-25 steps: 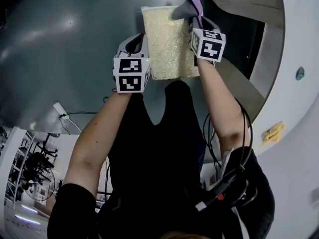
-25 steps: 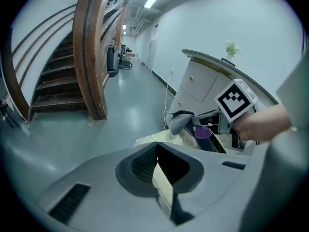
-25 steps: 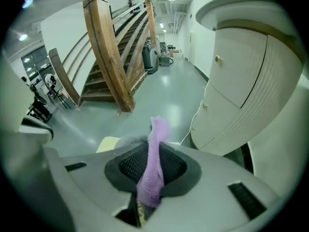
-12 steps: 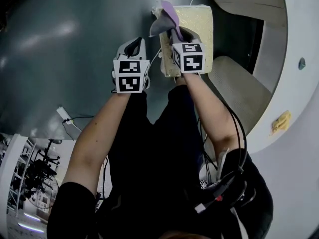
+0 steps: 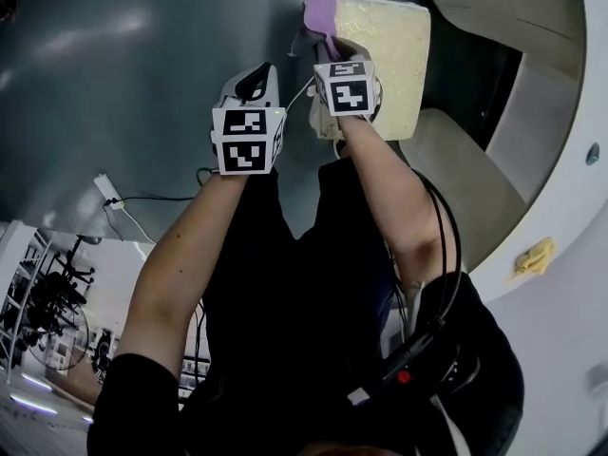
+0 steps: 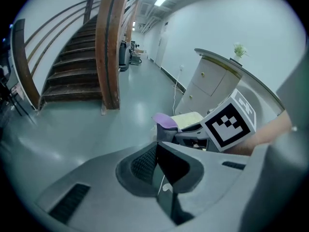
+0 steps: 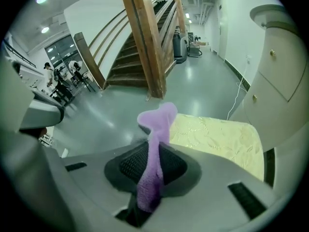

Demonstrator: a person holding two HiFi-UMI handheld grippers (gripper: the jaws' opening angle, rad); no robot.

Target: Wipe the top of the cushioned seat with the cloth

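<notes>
Right gripper (image 5: pixel 328 47): jaws clamped on the purple cloth (image 5: pixel 320 9), which stands up past the fingertips at the left edge of the cream cushioned seat (image 5: pixel 389 50). Left gripper (image 5: pixel 255 82): 2 jaws pressed together, nothing between them, held over the grey floor (image 5: pixel 123 74) just beside the seat.

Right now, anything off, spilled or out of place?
Nothing spilled or damaged. The cloth is pinched in the right tool as a bunched strip, not spread flat on the seat. The left tool is shut, empty.
</notes>
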